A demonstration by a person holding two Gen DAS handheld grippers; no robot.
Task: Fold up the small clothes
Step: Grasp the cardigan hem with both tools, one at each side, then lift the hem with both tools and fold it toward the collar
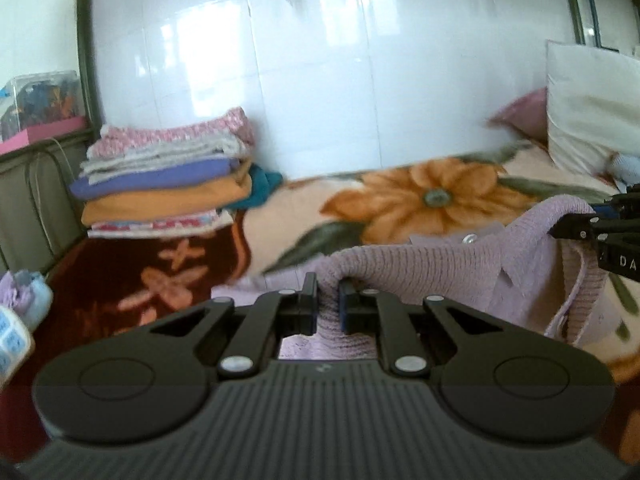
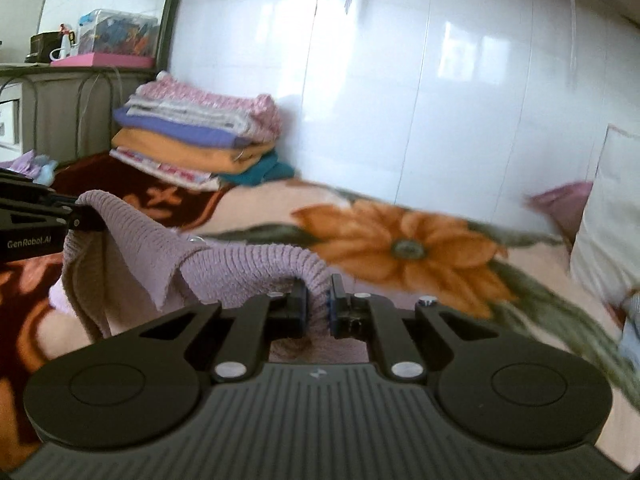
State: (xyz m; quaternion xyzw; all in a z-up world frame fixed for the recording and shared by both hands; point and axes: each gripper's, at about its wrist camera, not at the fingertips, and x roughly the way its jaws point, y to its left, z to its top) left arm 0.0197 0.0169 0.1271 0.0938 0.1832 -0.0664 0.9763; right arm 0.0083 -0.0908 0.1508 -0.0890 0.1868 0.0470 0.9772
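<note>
A lilac ribbed knit garment (image 1: 440,276) hangs stretched between my two grippers above the bed. My left gripper (image 1: 328,300) is shut on one edge of it. My right gripper (image 2: 318,300) is shut on the other edge of the same lilac garment (image 2: 160,248). The right gripper shows at the right edge of the left wrist view (image 1: 576,228), pinching the cloth. The left gripper shows at the left edge of the right wrist view (image 2: 86,218). A small button (image 1: 470,239) shows on the garment.
A stack of folded clothes (image 1: 168,184) stands on the bed against the white tiled wall; it also shows in the right wrist view (image 2: 196,136). The flowered blanket (image 1: 424,196) covers the bed. A white pillow (image 1: 592,108) lies at the right. A small heap of cloth (image 1: 24,296) lies at the left.
</note>
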